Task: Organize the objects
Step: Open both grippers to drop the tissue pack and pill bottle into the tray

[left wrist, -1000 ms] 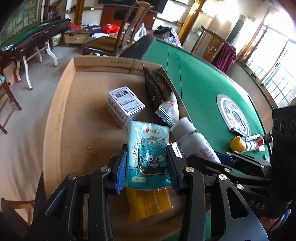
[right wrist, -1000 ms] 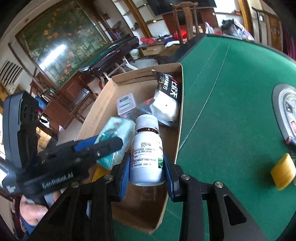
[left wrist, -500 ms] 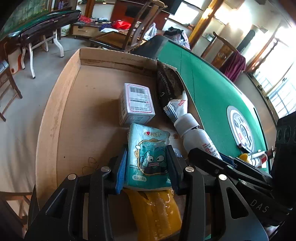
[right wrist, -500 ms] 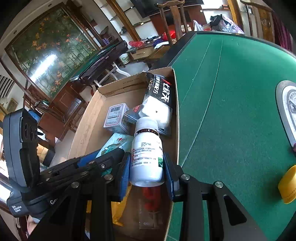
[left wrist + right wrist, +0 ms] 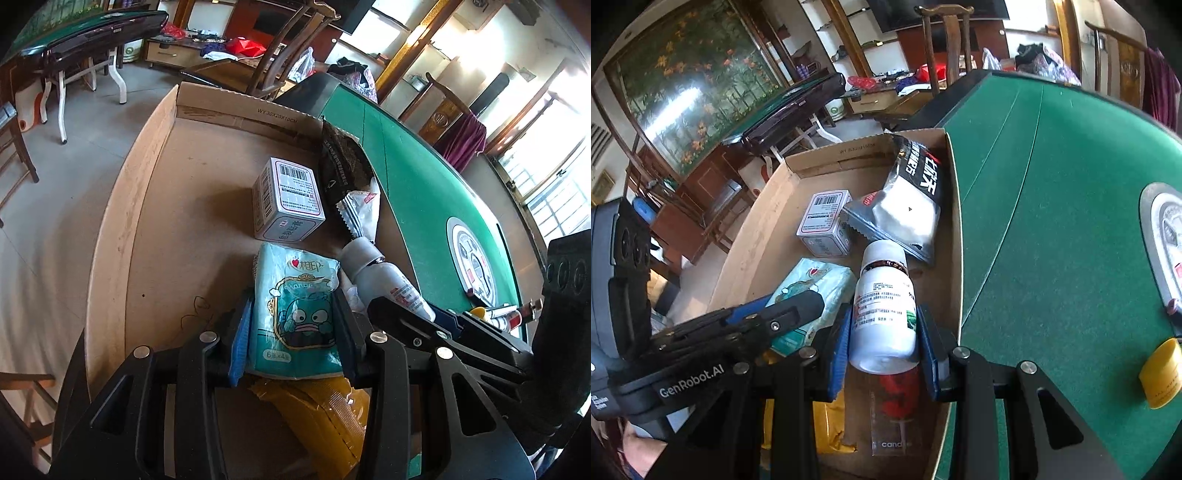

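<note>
Cardboard box (image 5: 155,192) on the green bench (image 5: 1052,221), both of our tools working inside it. We have the left hand-held gripper (image 5: 293,325) pinching a teal tissue pack (image 5: 295,310) printed with a cartoon face, its blue pads pressed against the pack's two sides, above a yellow packet (image 5: 325,417) lying on the box floor. We have the right hand-held gripper (image 5: 884,343) clamped on a white pill bottle (image 5: 882,310), cap pointing away from us, held just beside the tissue pack and near the box's right wall. Under the bottle lies a clear packet (image 5: 894,410) with something red inside. Farther in the box sit a small white barcoded carton (image 5: 286,199) and a black-and-silver pouch (image 5: 916,199) leaning at the right wall. A yellow item (image 5: 1161,373) lies apart on the felt.
</note>
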